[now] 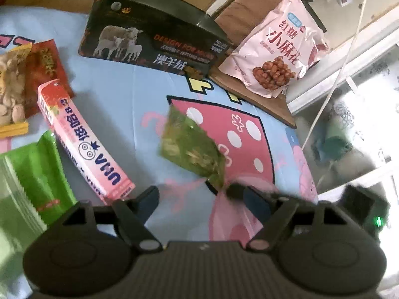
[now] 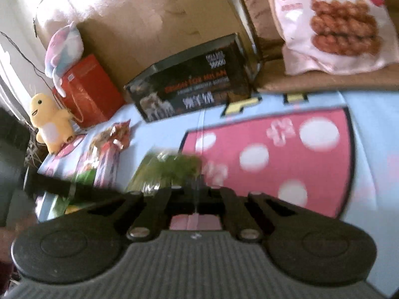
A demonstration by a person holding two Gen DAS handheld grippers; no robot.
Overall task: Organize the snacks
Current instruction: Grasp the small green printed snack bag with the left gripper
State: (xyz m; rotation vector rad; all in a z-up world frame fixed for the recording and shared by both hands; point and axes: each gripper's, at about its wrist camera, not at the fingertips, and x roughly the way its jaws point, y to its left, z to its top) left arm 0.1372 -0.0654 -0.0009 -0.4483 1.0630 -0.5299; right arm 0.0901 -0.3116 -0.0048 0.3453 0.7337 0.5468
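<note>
A small green snack packet [image 1: 192,147] hangs above the blue-and-pink sheet [image 1: 129,104], pinched at its lower corner by my right gripper [image 1: 233,190], which enters the left wrist view from the right. In the right wrist view the same packet [image 2: 172,169] is blurred, right at the shut right gripper [image 2: 195,189]. My left gripper [image 1: 199,196] is open and empty below the packet. A pink box [image 1: 82,142], a green bag [image 1: 32,174], a red packet [image 1: 47,67] and a nut bag [image 1: 11,92] lie at the left. A pink twist-snack bag [image 1: 276,47] lies on a chair.
A black carton with sheep [image 1: 152,37] stands at the sheet's far edge, with cardboard behind it. A brown chair cushion [image 1: 237,17] is at the right. In the right wrist view a red box [image 2: 92,89], a yellow plush [image 2: 49,122] and a pastel plush [image 2: 63,49] sit at the left.
</note>
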